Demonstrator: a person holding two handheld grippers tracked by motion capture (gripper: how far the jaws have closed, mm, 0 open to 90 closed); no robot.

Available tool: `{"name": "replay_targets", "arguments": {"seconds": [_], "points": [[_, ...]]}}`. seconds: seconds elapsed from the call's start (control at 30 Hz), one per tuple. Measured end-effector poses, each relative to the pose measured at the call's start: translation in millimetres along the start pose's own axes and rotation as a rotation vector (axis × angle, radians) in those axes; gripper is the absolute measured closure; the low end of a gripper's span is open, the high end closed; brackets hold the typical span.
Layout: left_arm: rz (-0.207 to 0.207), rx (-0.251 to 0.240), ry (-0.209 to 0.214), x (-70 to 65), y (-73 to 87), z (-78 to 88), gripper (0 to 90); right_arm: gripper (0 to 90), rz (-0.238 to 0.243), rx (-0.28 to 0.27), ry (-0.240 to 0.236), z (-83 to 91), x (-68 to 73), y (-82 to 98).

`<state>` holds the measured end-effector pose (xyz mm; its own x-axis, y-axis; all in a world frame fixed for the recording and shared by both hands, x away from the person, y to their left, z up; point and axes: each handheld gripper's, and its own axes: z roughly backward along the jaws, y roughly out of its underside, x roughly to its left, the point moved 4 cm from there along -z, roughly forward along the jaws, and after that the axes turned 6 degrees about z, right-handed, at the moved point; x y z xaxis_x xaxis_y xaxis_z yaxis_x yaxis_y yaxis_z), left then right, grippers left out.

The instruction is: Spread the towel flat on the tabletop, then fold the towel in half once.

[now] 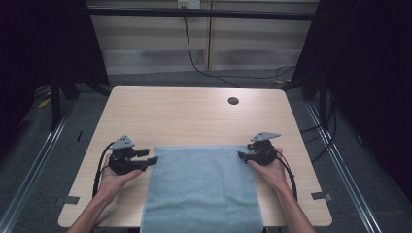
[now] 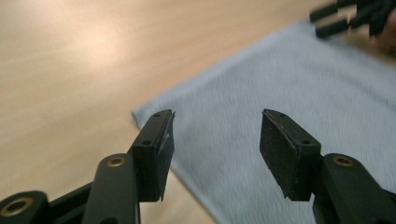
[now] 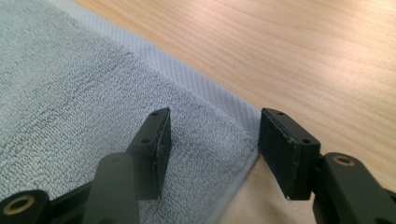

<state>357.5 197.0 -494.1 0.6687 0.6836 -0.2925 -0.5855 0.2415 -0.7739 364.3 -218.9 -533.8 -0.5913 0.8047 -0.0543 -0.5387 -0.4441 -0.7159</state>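
1. A grey-blue towel lies flat on the near half of the pale wooden surface, roughly centred between the two hands, and its near edge hangs over the front edge of the surface.
2. The left gripper sits at the towel's far left corner, held in the person's left hand, and points inward toward the cloth.
3. In the left gripper view its jaws stand wide apart with nothing pressed between the pads; the towel lies below and beyond them, its corner just past the left pad.
4. The right gripper sits at the towel's far right corner, held in the right hand, and also points inward.
5. In the right gripper view its jaws are likewise wide apart; the ribbed hem and corner of the towel lie between and below the pads, and neither pad presses on it.
6. The other gripper shows blurred at the top right of the left gripper view, at the opposite corner of the cloth.
7. A small dark round hole sits in the far right part of the surface, well apart from the towel.
8. A black cable trails across the floor beyond the far edge.
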Motion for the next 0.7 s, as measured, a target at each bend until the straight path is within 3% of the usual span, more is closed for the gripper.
{"name": "replay_targets", "arguments": {"seconds": [0.03, 0.1, 0.13, 0.2, 0.3, 0.37, 0.47, 0.5, 0.6, 0.7], "points": [[-0.009, 0.013, -0.016, 2.6, -2.9, -3.8, 41.8, 50.0, 0.003, 0.002, -0.002, 0.0, 1.0, -0.3], [0.007, -0.013, -0.019, 7.6, -7.2, -9.7, 41.5, 60.3, 0.011, -0.002, -0.016, 0.8, 2.3, -0.6], [0.01, 0.008, -0.034, 10.9, -9.5, -16.2, 40.8, 65.6, 0.006, 0.0, -0.021, 1.3, 3.3, -0.5], [0.039, 0.0, -0.013, 10.6, -9.9, -22.3, 38.2, 75.1, 0.009, -0.007, -0.037, 2.0, 6.2, -0.2], [0.004, 0.034, -0.011, 9.5, -6.3, -30.4, 35.7, 82.3, 0.004, -0.009, -0.051, 2.1, 9.0, -0.3], [-0.014, 0.064, -0.041, 13.9, -2.5, -36.2, 34.7, 83.1, 0.0, -0.021, -0.061, 1.7, 8.5, 0.2], [0.003, 0.092, -0.055, 22.7, 1.9, -44.4, 33.7, 83.3, -0.005, -0.02, -0.068, 1.8, 8.6, 0.2], [0.018, 0.081, -0.056, 24.4, 2.2, -46.3, 33.5, 83.2, -0.004, -0.021, -0.068, 1.8, 8.5, 0.1], [0.009, 0.079, -0.082, 28.8, 3.4, -50.9, 33.9, 83.2, -0.006, -0.024, -0.064, 1.8, 8.8, 0.4], [0.005, 0.072, -0.067, 28.0, 3.7, -52.2, 33.4, 83.2, 0.005, -0.02, -0.059, 2.1, 9.2, 0.4]]}}
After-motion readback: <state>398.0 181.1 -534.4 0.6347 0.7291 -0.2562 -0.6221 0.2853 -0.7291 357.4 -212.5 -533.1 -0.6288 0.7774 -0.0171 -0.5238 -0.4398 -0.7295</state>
